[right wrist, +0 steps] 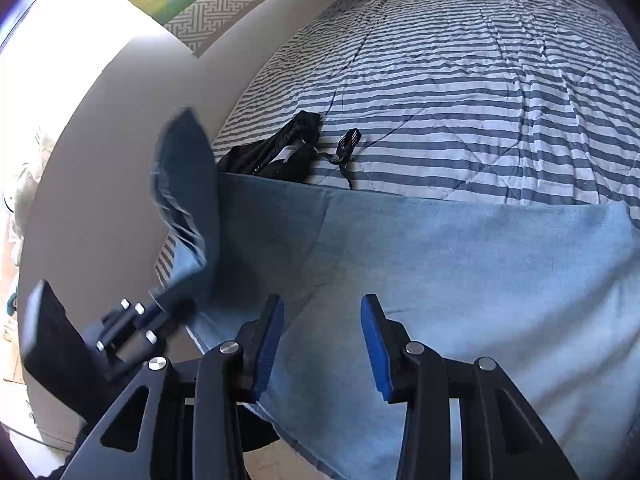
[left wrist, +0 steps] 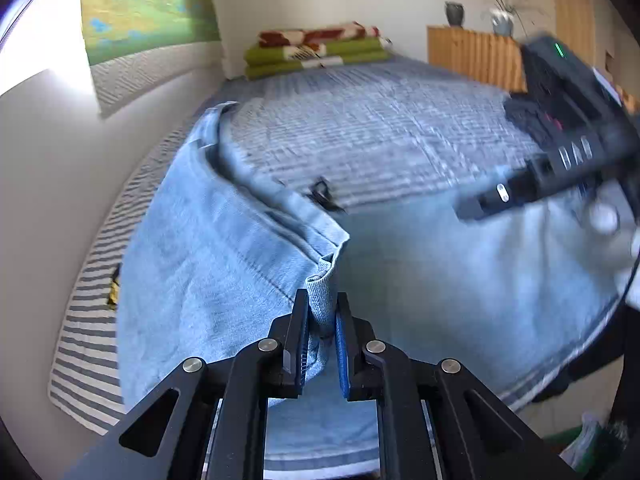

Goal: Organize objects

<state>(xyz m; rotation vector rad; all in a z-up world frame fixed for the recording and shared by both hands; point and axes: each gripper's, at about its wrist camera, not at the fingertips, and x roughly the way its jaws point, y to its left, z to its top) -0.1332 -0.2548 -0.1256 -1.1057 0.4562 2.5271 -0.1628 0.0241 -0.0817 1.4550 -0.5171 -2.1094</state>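
The left gripper (left wrist: 323, 320) is clamping a folded denim edge of the light blue jeans (left wrist: 224, 248), its blue pads pressing in on the fold from both sides. From that pinch the denim is running up toward 11 o'clock as a long seamed leg and spreading right toward 3 o'clock as a broad flat panel. The jeans are lying across the near part of the striped bedspread (left wrist: 380, 128), with the lower edge hanging past the mattress side at 5 o'clock.

The right gripper (right wrist: 322, 344) is hovering with its jaws standing apart and nothing between the pads; the jeans are lying just beneath and ahead of it, filling its view from 9 o'clock round to 3 o'clock. At 9 o'clock in that view, the left gripper is showing as a blurred black body with a strip of denim rising from it toward 11 o'clock. In the left wrist view, the right gripper (left wrist: 492, 198) is appearing blurred at 2 o'clock above the denim.

Beyond the jeans' far edge, at 11 o'clock from the right gripper, a black garment (right wrist: 276, 152) with a strap is resting on the bedspread. At 12 o'clock in the left view, folded green and red blankets (left wrist: 316, 50) are stacked against the wall, and a wooden cabinet (left wrist: 472, 54) with vases on it is standing at 1 o'clock.
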